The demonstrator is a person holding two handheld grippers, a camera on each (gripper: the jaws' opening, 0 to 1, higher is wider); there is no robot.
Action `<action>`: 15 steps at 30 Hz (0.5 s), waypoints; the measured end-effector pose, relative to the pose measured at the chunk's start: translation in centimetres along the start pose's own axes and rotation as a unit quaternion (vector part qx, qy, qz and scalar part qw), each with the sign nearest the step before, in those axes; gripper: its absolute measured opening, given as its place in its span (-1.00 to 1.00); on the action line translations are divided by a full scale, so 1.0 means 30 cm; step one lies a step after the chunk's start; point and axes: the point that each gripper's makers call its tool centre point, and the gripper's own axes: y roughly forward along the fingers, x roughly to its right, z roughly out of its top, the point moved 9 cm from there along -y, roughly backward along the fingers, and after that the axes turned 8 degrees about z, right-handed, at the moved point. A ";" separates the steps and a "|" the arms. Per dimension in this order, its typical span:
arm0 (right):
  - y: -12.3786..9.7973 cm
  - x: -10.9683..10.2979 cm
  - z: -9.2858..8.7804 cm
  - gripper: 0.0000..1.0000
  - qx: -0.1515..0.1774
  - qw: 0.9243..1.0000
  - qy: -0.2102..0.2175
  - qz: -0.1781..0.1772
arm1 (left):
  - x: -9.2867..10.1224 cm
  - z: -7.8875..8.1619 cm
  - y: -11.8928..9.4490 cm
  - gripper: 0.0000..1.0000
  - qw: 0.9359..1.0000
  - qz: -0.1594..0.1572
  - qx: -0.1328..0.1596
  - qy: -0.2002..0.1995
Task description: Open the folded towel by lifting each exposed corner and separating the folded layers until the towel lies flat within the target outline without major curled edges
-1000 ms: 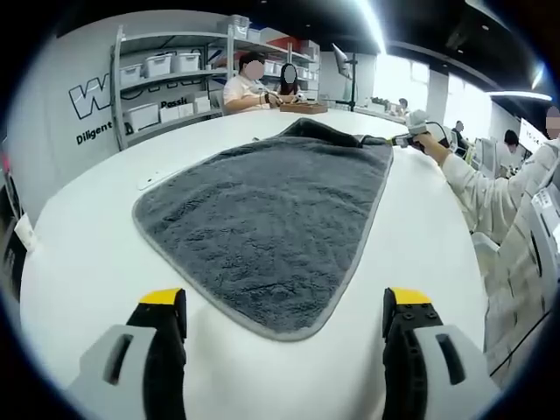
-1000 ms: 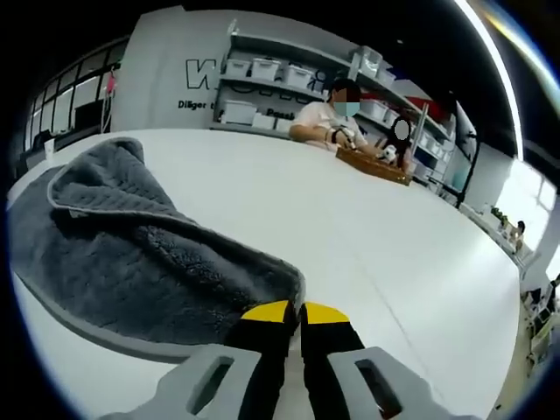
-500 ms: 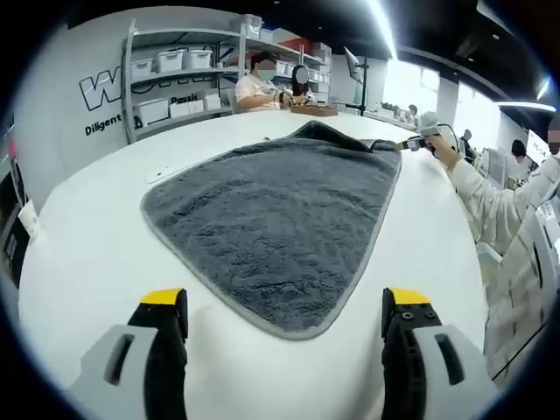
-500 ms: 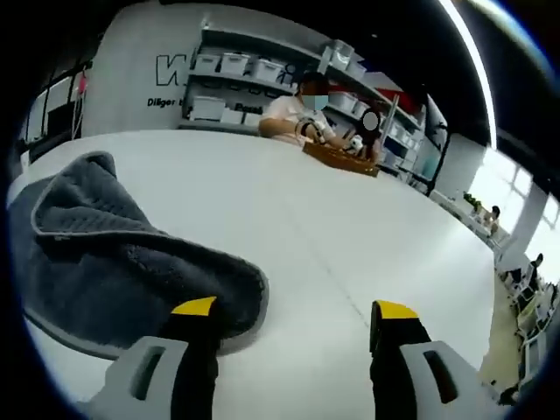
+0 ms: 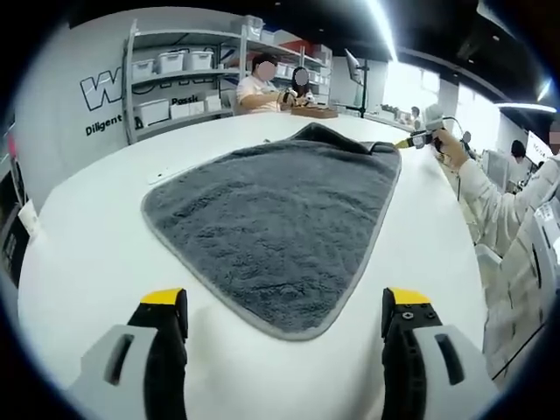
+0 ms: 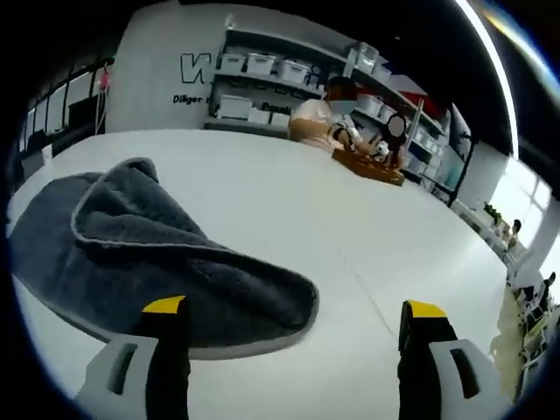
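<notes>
The left gripper view looks low across the round white bench (image 5: 79,254) over the flat grey terry towel (image 5: 271,219). The right gripper view sits close above that towel's rumpled corner (image 6: 157,254), facing the shelving (image 6: 262,87); both share towel, bench and shelves.

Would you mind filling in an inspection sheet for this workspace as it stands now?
Surface: white table, bare around the towel.
Job's things: grey towel mostly spread out; far corner humped and folded over. No outline seen.
Clutter: nothing seen near the towel; a wooden tray lies at the far edge.
Grippers: left tool open, short of the towel's near corner; right tool open, beside the folded part.
Cables: nothing seen.
Surroundings: shelves with white bins; seated people at the far edge.
</notes>
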 end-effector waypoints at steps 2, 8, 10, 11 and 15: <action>-0.010 -0.036 0.019 0.99 0.001 1.000 -0.010 0.011 | 0.000 0.000 0.001 0.80 1.000 0.000 0.000 -0.001; -0.030 -0.160 0.072 0.99 0.040 0.997 -0.013 0.057 | 0.003 -0.002 0.000 0.79 1.000 -0.002 0.005 -0.008; -0.037 -0.206 0.076 0.99 0.036 0.996 -0.025 0.073 | 0.001 -0.002 -0.001 0.79 1.000 -0.001 0.008 -0.013; -0.038 -0.225 0.078 0.99 0.035 0.996 -0.033 0.081 | 0.000 -0.001 -0.001 0.78 1.000 0.001 0.009 -0.017; -0.044 -0.324 0.071 0.99 0.042 0.989 -0.051 0.134 | -0.003 0.003 -0.001 0.78 1.000 0.005 0.011 -0.015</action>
